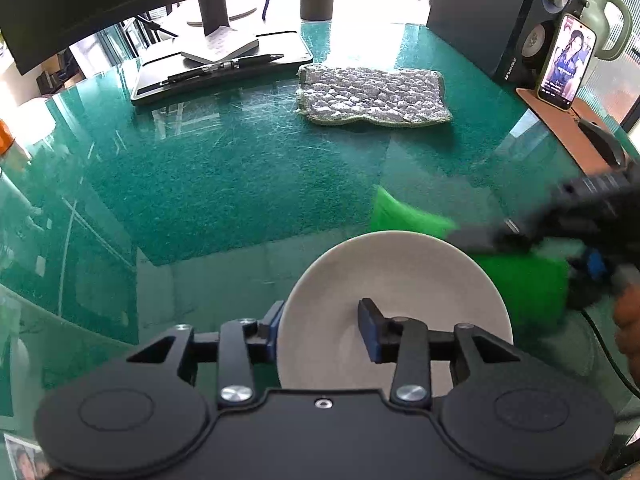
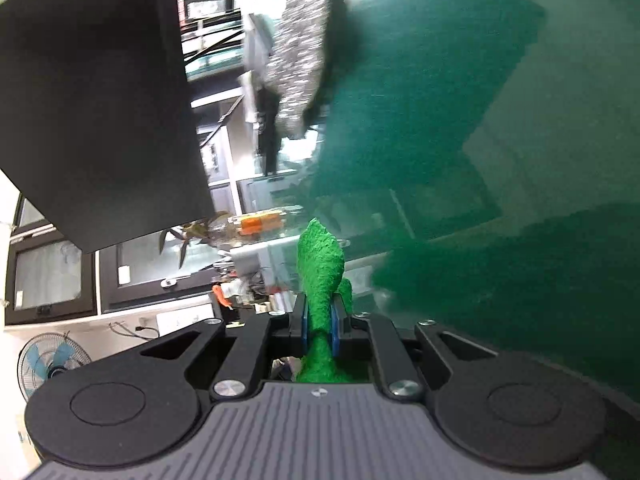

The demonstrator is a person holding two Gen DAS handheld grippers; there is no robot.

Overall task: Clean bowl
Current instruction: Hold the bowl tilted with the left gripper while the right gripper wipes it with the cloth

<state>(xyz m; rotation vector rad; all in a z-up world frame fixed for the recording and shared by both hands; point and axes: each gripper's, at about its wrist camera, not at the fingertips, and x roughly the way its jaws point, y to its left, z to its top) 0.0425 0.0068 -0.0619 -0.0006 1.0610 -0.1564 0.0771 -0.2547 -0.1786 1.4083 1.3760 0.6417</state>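
A white bowl (image 1: 400, 280) stands on the green glass table (image 1: 200, 184), just below my left gripper (image 1: 320, 330). That gripper is open and straddles the bowl's near-left rim: one blue-padded finger is outside the wall, the other inside over the bowl's floor, away from the wall. My right gripper (image 2: 320, 328) is shut on a bright green scrubbing cloth (image 2: 322, 272), which sticks up between its pads. In the left wrist view the same cloth (image 1: 524, 284) and the blurred right gripper (image 1: 480, 238) sit at the bowl's far-right rim.
A grey knitted cloth (image 1: 372, 96) lies at the back of the table. Behind it to the left is a flat stand with a pen (image 1: 224, 68). A speaker (image 1: 536, 32), a phone (image 1: 566, 64) and a mouse (image 1: 604, 144) crowd the right side. A dark monitor (image 2: 100, 100) looms left in the right wrist view.
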